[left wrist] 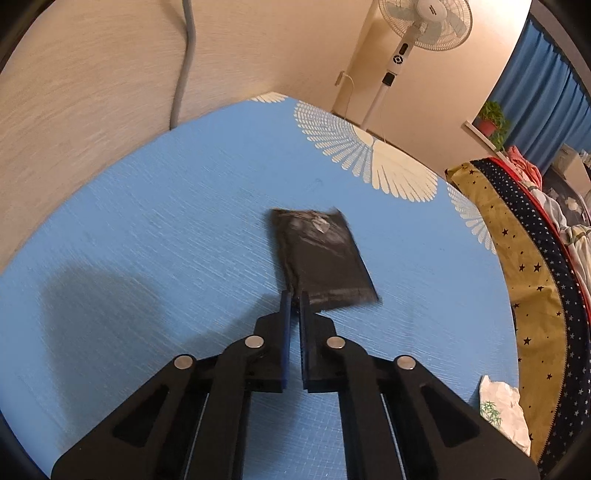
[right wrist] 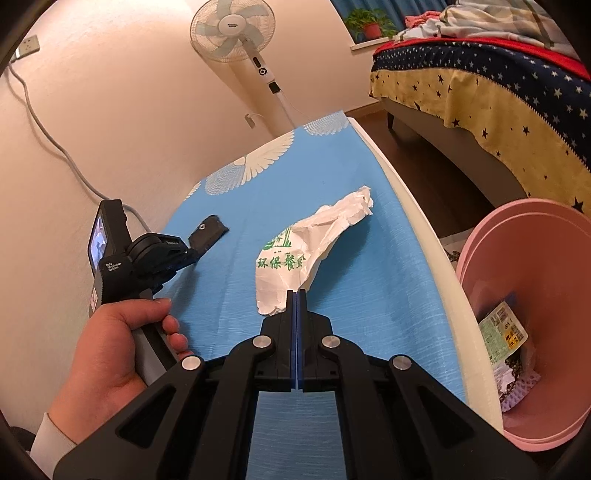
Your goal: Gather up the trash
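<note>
On the blue patterned tablecloth (left wrist: 147,229), the left gripper (left wrist: 294,295) pinches a flat black plastic wrapper (left wrist: 321,254) by its corner. The right gripper (right wrist: 296,293) clamps a crumpled white paper bag (right wrist: 314,243). Such thin edge holds could slip during lifting.

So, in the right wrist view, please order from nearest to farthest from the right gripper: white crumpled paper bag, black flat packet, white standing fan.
1. White crumpled paper bag, at the right gripper tips.
2. Black flat packet, left, pinched by the left gripper.
3. White standing fan, far by the wall.
</note>
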Demonstrator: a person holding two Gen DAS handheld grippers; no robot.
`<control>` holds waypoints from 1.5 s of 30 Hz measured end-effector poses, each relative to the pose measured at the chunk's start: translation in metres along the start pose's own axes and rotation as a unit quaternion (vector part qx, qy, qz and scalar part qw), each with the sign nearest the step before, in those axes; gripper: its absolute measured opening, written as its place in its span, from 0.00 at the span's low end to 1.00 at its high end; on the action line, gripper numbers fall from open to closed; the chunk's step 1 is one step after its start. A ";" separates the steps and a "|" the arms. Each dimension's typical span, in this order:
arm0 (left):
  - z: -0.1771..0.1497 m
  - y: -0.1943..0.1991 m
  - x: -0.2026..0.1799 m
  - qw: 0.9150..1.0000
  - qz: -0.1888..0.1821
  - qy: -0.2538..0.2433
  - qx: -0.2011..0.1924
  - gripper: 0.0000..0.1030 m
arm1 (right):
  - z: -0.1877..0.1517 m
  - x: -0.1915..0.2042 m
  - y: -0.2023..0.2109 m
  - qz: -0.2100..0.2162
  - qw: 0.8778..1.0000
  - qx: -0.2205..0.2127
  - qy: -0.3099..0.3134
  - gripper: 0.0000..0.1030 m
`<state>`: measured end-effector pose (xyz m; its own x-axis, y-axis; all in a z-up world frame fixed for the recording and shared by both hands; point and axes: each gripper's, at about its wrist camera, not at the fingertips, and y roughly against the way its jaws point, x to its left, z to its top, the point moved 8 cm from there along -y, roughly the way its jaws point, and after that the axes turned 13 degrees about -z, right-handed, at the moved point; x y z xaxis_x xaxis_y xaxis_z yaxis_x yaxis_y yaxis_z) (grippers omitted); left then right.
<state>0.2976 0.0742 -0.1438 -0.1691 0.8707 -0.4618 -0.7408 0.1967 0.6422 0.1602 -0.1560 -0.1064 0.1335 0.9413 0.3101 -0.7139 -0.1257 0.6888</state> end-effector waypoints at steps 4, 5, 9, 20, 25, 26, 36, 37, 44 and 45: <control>0.002 0.014 -0.005 1.000 0.008 -0.019 -0.015 0.00 | 0.005 0.000 0.009 -0.003 1.000 -0.013 0.009 0.00; 0.003 0.018 -0.007 1.000 0.007 -0.023 -0.017 0.00 | 0.007 0.000 0.011 -0.003 1.000 -0.016 0.011 0.00; 0.004 0.039 -0.020 0.998 0.007 -0.048 -0.032 0.00 | 0.013 0.002 0.026 -0.006 0.999 -0.035 0.026 0.00; -0.007 0.106 -0.048 0.995 -0.005 -0.089 -0.046 0.00 | 0.013 -0.014 0.045 -0.028 0.998 -0.039 0.038 0.01; -0.018 0.142 -0.059 0.993 -0.011 -0.112 -0.044 0.00 | 0.001 -0.040 0.037 -0.037 0.999 -0.022 -0.003 0.07; -0.020 0.149 -0.061 0.992 -0.010 -0.120 -0.044 0.00 | -0.002 -0.043 0.034 -0.036 0.999 -0.016 -0.012 0.07; -0.052 0.170 -0.071 0.987 -0.029 -0.150 -0.054 0.00 | -0.008 -0.039 0.010 -0.017 0.999 0.000 -0.045 0.31; -0.053 0.169 -0.073 0.986 -0.029 -0.152 -0.054 0.00 | -0.009 -0.040 0.008 -0.017 0.999 0.002 -0.047 0.31; -0.059 0.162 -0.082 0.983 -0.028 -0.174 -0.054 0.00 | -0.005 -0.036 -0.009 -0.020 0.999 0.007 -0.049 0.16; -0.060 0.162 -0.082 0.983 -0.029 -0.174 -0.053 0.00 | -0.004 -0.035 -0.009 -0.020 0.999 0.006 -0.047 0.09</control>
<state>0.1531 0.0073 -0.0385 0.0941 0.9644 -0.2472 -0.8094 0.2187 0.5451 0.1590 -0.1865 -0.1264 0.2259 0.9124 0.3414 -0.6990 -0.0922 0.7091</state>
